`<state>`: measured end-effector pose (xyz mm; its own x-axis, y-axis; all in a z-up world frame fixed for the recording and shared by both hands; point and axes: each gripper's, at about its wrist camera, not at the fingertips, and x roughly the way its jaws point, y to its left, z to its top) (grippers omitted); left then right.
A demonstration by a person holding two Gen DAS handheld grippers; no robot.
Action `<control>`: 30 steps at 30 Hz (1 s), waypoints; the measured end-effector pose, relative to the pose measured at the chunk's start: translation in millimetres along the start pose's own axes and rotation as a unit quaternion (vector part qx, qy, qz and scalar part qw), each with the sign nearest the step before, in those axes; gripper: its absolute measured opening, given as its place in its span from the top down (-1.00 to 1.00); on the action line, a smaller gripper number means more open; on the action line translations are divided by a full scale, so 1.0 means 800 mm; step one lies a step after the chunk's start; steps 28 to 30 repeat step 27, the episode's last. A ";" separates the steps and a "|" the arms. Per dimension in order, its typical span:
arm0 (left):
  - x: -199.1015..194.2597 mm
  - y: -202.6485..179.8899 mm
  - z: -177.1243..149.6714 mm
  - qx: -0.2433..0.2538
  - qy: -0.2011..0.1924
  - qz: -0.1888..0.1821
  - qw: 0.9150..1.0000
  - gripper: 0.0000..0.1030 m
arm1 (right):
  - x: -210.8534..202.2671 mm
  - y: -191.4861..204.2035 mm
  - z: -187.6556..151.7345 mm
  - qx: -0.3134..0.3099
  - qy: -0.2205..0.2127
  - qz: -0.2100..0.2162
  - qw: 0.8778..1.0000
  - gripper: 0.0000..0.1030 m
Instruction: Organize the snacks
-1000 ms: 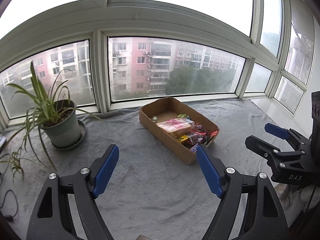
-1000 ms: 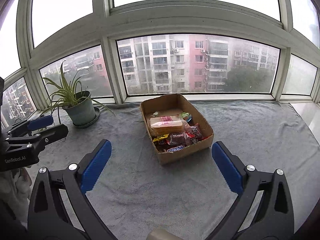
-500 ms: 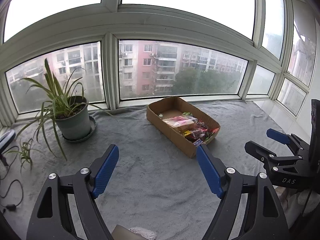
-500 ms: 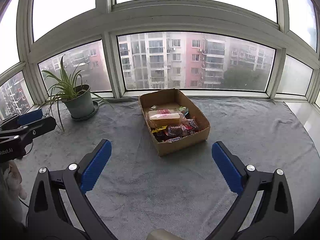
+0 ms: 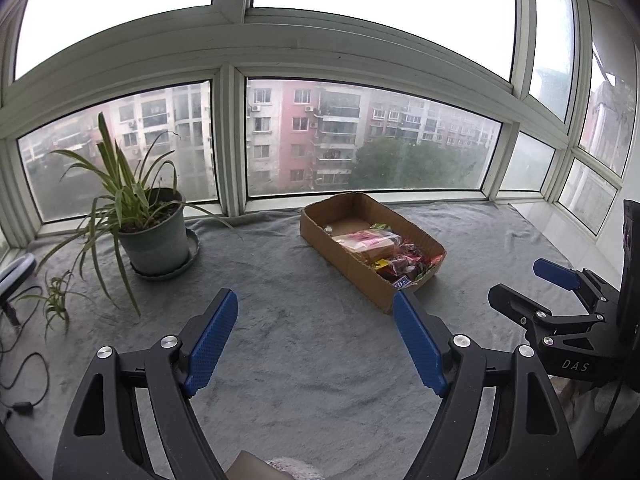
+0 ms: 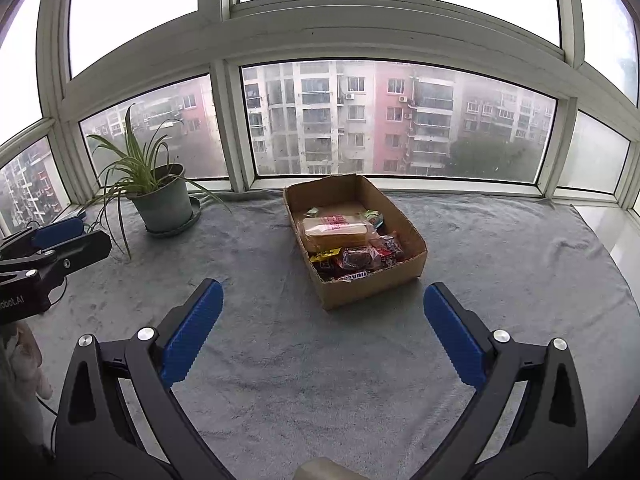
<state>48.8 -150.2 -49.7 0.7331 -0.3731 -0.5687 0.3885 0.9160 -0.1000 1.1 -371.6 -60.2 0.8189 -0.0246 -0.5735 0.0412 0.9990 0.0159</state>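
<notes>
A shallow cardboard box (image 5: 352, 270) (image 6: 372, 290) lies on the grey cloth ahead of both grippers. Inside it are a wrapped bread loaf (image 5: 370, 242) (image 6: 336, 230) and several small snack packets (image 5: 404, 266) (image 6: 356, 260). My left gripper (image 5: 316, 340) hangs open above bare cloth, short of the box and to its left, with nothing between its blue pads. My right gripper (image 6: 322, 328) is open too, empty, and aimed at the near end of the box. Each gripper shows at the edge of the other's view: right gripper (image 5: 536, 284), left gripper (image 6: 68, 236).
A potted spider plant (image 5: 154, 236) (image 6: 162, 204) on a saucer stands at the back left by the window. Cables (image 5: 24, 384) trail off the cloth's left edge. The grey cloth (image 5: 300, 360) covers the ledge, with window frames close behind the box.
Both views have drawn back from the box, which looks smaller and further off. In the left wrist view the box and plant have shifted right. Neither gripper's jaws changed.
</notes>
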 end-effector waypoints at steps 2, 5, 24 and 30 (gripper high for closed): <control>-0.001 0.000 0.000 -0.001 -0.001 0.001 1.000 -0.56 | 0.000 0.001 -0.001 0.000 0.000 0.000 1.000 -0.98; -0.001 0.000 0.000 -0.001 -0.001 0.003 1.000 -0.56 | 0.002 0.002 -0.002 -0.002 0.002 0.002 1.000 -0.98; 0.002 0.003 -0.005 -0.003 0.004 0.012 1.000 -0.57 | 0.009 0.007 -0.010 -0.004 0.012 0.003 1.000 -0.98; 0.003 0.006 -0.006 -0.003 0.008 0.014 1.000 -0.57 | 0.014 0.005 -0.012 -0.002 0.017 0.001 1.000 -0.98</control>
